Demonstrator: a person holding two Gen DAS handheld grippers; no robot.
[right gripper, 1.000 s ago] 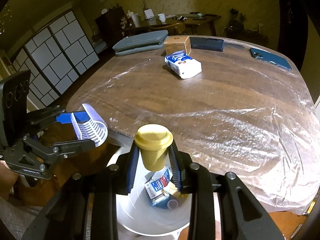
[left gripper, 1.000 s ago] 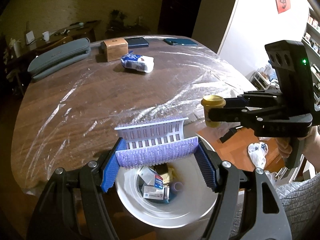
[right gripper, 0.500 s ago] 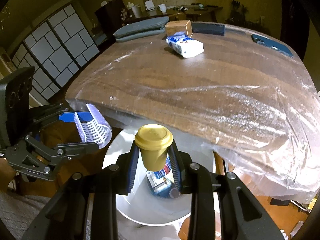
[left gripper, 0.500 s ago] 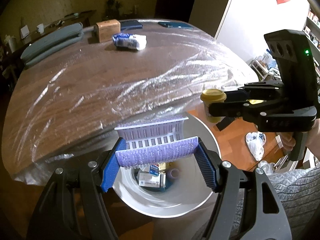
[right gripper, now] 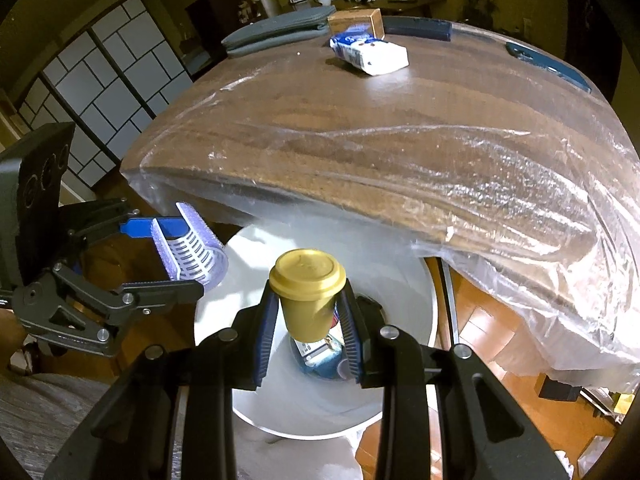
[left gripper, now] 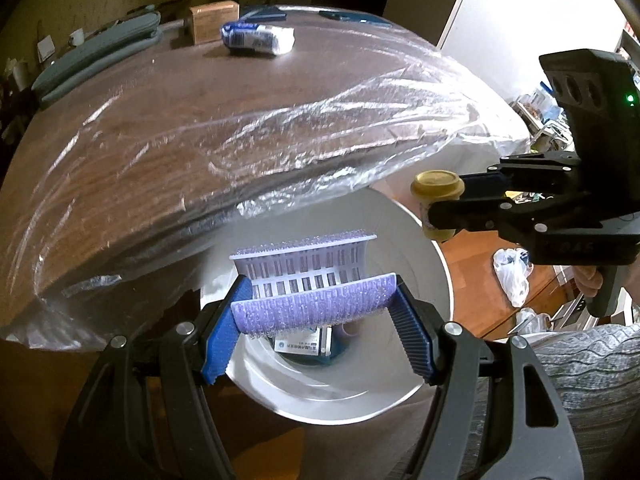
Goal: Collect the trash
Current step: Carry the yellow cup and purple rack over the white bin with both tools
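Note:
My left gripper (left gripper: 316, 320) is shut on a purple hair roller (left gripper: 308, 284) and holds it over the open white trash bin (left gripper: 400, 384). My right gripper (right gripper: 308, 320) is shut on a small yellow lidded cup (right gripper: 306, 294), also held above the bin (right gripper: 404, 380). The bin holds a blue and white box (left gripper: 306, 346) and other scraps. From the left wrist view the right gripper (left gripper: 444, 210) with the cup (left gripper: 436, 200) hovers at the bin's right rim. From the right wrist view the left gripper (right gripper: 176, 252) with the roller (right gripper: 192, 250) sits at the bin's left rim.
The wooden table (right gripper: 360, 128) under clear plastic sheeting overhangs the bin's far side. On its far end lie a white and blue tissue pack (right gripper: 370, 54), a brown box (right gripper: 356, 24), grey cases (right gripper: 276, 30) and a blue phone (right gripper: 548, 66). Plastic bags (left gripper: 510, 276) lie on the floor at the right.
Both grippers have moved back and down from the table edge with their loads, so more of the bin's opening now shows beneath them. Both grips are unchanged.

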